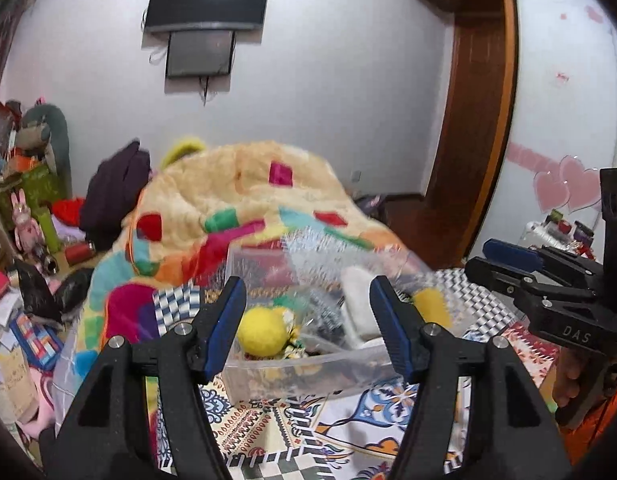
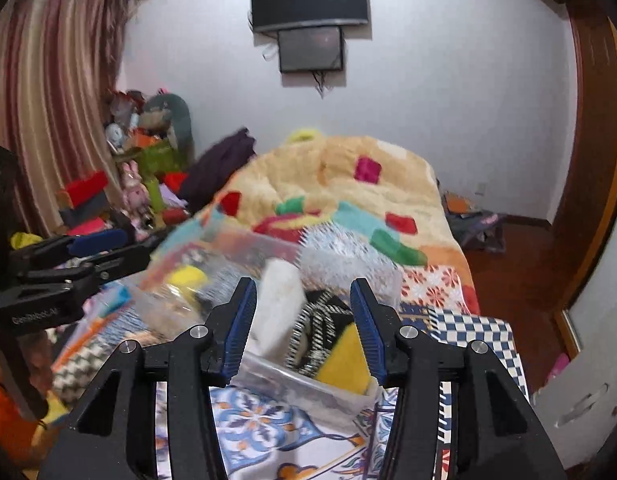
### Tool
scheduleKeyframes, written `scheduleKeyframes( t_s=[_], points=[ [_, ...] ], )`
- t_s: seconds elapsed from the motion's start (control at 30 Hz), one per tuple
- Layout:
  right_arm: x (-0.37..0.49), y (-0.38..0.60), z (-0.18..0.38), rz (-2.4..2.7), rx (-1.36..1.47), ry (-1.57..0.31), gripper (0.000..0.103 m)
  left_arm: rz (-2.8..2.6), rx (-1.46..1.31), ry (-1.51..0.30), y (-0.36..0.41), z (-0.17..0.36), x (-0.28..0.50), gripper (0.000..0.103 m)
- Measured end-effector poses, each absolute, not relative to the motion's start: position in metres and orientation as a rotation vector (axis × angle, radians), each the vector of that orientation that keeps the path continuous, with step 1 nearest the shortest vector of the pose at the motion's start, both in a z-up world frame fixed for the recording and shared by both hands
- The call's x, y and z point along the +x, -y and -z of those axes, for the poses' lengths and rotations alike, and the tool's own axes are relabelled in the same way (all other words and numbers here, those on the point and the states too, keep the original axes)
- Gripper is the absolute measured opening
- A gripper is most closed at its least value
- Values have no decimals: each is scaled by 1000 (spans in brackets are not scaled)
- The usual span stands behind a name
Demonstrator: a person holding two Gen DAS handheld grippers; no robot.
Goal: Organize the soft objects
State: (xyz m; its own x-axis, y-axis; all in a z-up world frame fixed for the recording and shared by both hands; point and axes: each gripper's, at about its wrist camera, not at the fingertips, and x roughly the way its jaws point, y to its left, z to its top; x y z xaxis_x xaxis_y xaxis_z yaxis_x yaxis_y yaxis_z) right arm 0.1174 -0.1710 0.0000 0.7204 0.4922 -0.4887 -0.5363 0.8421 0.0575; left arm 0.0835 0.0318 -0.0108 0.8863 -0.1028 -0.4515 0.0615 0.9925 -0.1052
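Your workspace is a bed [image 1: 348, 432], covered with a patterned sheet [image 2: 260, 420]. A large cream blanket [image 1: 236, 192] with coloured patches is heaped across the far part of the bed.

A clear bin [image 1: 308, 372] sits on the sheet toward the near edge of the bed, directly ahead of both cameras. The soft objects are inside it:
- a yellow ball [image 1: 262, 332], toward the bin's left side in the left wrist view;
- a white plush [image 2: 278, 304], standing upright near the middle;
- a black-and-white striped item [image 2: 312, 340], beside the white plush;
- a yellow sponge [image 2: 344, 360], at the bin's near right corner in the right wrist view.

A spiky translucent item [image 2: 344, 252] rests at the far rim of the bin; what it is cannot be told.

Your left hand-held gripper [image 1: 308, 316] is level with the near wall of the bin, its jaws apart and holding nothing. Your right hand-held gripper [image 2: 304, 320] is over the near right part of the bin, its jaws apart and holding nothing.
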Motion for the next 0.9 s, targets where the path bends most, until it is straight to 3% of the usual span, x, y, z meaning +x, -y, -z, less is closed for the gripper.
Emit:
scheduleKeyframes(
  t_s=[0.1,0.27,0.33,0.4,0.57,0.67,0.9],
  points=[
    [102,174,-15,-596,-73,-470,47,94,-87,-410,-27,-5,66,72],
    [81,180,-31,-612,-43,-397,66,104,-77,-345,-18,-21,43,80],
    [75,183,-34,-613,-26,-377,82,100,-76,-323,-16,-24,35,93],
    [71,185,-36,-611,-13,-351,86,93,-74,-305,-14,-26,28,101],
    [66,187,-38,-595,-11,-331,90,88,-53,-288,-7,-28,20,102],
    [62,189,-36,-586,-3,-313,99,84,-50,-285,-6,-27,18,103],
    [54,185,-34,-582,-28,-295,100,82,-53,-287,-6,-25,17,103]
  ],
)
